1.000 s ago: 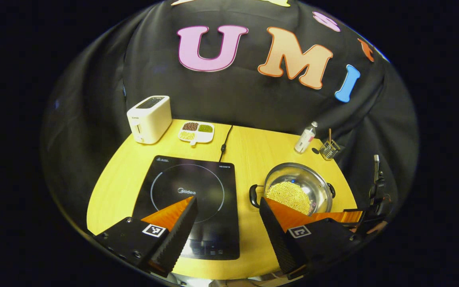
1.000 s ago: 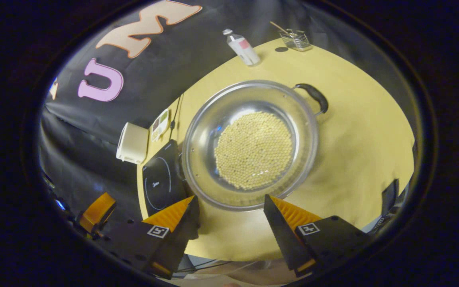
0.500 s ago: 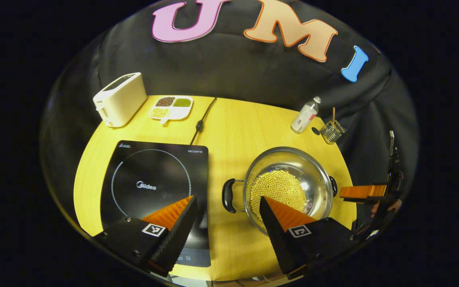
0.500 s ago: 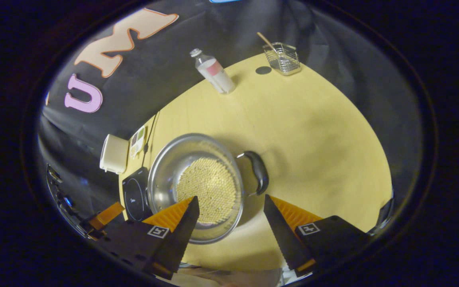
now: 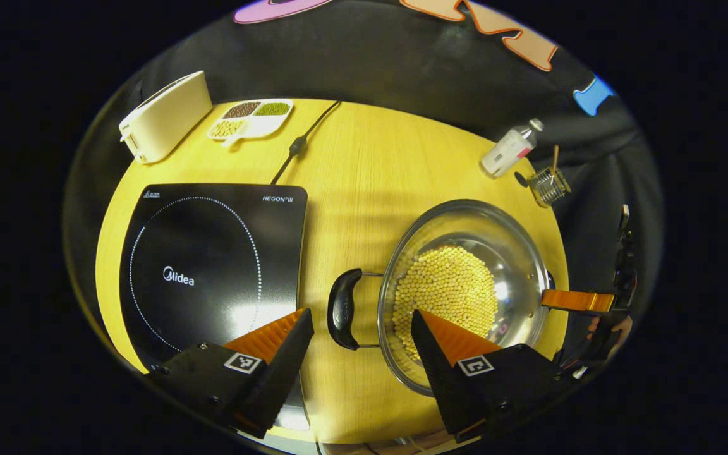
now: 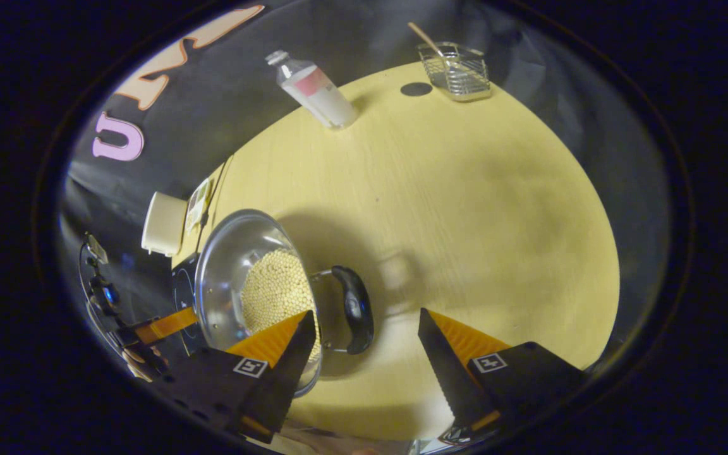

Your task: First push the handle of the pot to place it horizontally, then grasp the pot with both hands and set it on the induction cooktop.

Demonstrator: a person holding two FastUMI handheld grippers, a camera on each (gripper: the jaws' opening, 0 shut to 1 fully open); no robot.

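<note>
The wide, shiny stainless-steel pot (image 5: 465,284), its bottom covered with small yellow beans (image 5: 446,297), stands on the yellow wooden table (image 5: 364,177) just right of the flat black induction cooktop (image 5: 212,259). It looks rigid, fairly heavy with that load, and slick on its polished wall, so the 2 black loop handles are the sensible holds; tilting would send the beans rolling. The left gripper (image 5: 362,328), its fingers spread wide and pinching nothing, hovers over the left handle (image 5: 342,308), which lies between its fingertips. The right gripper (image 6: 367,328), likewise spread and empty, has the right handle (image 6: 354,309) just inside its left finger, the pot's bowl to that side. In the left gripper view, 1 right-gripper finger reaches to the pot's far rim.
</note>
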